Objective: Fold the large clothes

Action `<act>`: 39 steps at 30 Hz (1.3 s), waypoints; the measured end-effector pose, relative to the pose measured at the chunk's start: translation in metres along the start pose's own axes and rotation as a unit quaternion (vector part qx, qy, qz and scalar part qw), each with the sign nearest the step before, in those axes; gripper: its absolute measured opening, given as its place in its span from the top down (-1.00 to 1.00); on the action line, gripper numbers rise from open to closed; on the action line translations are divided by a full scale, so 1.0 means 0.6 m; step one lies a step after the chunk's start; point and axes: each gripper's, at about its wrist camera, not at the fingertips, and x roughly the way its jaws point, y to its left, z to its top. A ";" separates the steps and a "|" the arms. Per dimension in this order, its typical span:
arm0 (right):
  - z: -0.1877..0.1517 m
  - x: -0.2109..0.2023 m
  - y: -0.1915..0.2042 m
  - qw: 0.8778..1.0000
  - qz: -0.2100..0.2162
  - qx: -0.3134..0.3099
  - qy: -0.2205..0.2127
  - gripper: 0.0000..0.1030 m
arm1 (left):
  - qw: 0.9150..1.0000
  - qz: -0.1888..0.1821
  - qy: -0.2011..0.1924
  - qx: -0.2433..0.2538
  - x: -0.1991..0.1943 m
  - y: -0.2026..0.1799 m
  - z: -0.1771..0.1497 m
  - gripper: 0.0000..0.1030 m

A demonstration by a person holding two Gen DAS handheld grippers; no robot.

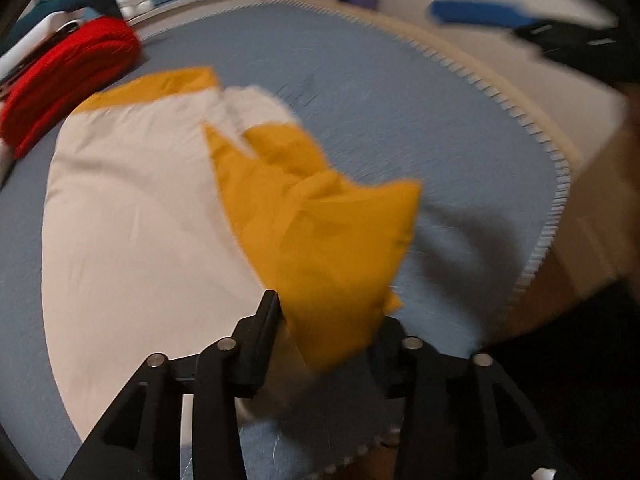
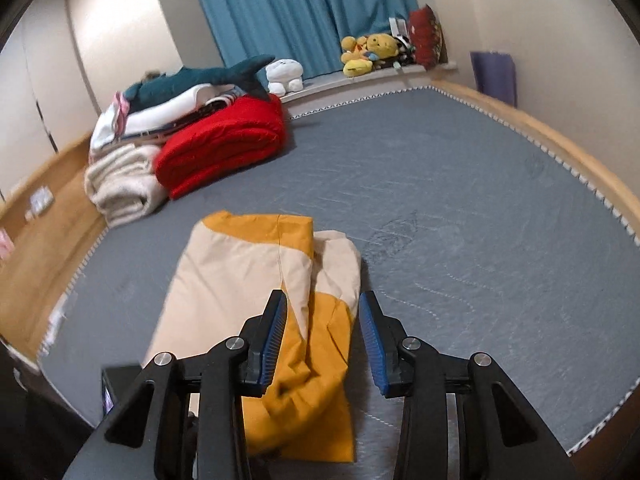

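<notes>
A cream and mustard-yellow garment (image 2: 232,272) lies partly folded on the grey-blue mattress (image 2: 460,184). In the blurred left wrist view the cream body (image 1: 140,208) spreads to the left and a crumpled yellow part (image 1: 320,220) runs down between the jaws of my left gripper (image 1: 330,316). Those jaws stand apart and the cloth hangs loose between them, covering the right fingertip. My right gripper (image 2: 323,312) hovers over the yellow end of the garment, blue pads (image 2: 276,340) apart, nothing pinched. One blue pad (image 1: 480,14) of it shows blurred at the top right of the left wrist view.
A folded red blanket (image 2: 224,148), a rolled cream towel (image 2: 120,184) and a stack of linens under a shark plush (image 2: 200,80) sit at the mattress's far left. The wooden bed frame (image 2: 560,140) rims the mattress. Plush toys (image 2: 372,54) line the sill by the blue curtain.
</notes>
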 end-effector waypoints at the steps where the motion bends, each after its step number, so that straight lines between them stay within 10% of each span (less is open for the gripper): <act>1: 0.008 -0.003 -0.002 1.000 0.012 0.007 0.003 0.24 | 1.000 -0.017 -0.012 0.004 -0.029 0.011 -0.006 0.14; 6: 0.039 0.002 0.001 0.998 0.058 0.000 0.027 0.11 | 0.997 -0.029 -0.064 0.028 -0.157 0.083 -0.045 0.04; 10: 0.019 0.056 0.011 0.991 0.089 -0.001 0.104 0.10 | 0.997 0.033 -0.070 0.007 -0.203 0.182 -0.079 0.04; 21: -0.082 0.221 0.050 0.962 0.008 -0.022 0.271 0.15 | 0.960 0.002 0.002 -0.280 -0.120 0.383 -0.133 0.03; 25: -0.098 0.226 0.056 0.959 0.014 -0.052 0.277 0.80 | 0.954 -0.026 0.026 -0.297 -0.098 0.384 -0.135 0.03; 32: -0.031 0.105 0.016 0.988 0.083 0.013 0.128 0.93 | 0.955 -0.061 0.024 -0.291 -0.099 0.359 -0.144 0.03; 39: -0.083 0.163 -0.030 0.975 -0.008 -0.011 0.222 0.93 | 0.968 -0.074 0.025 -0.237 -0.085 0.318 -0.131 0.00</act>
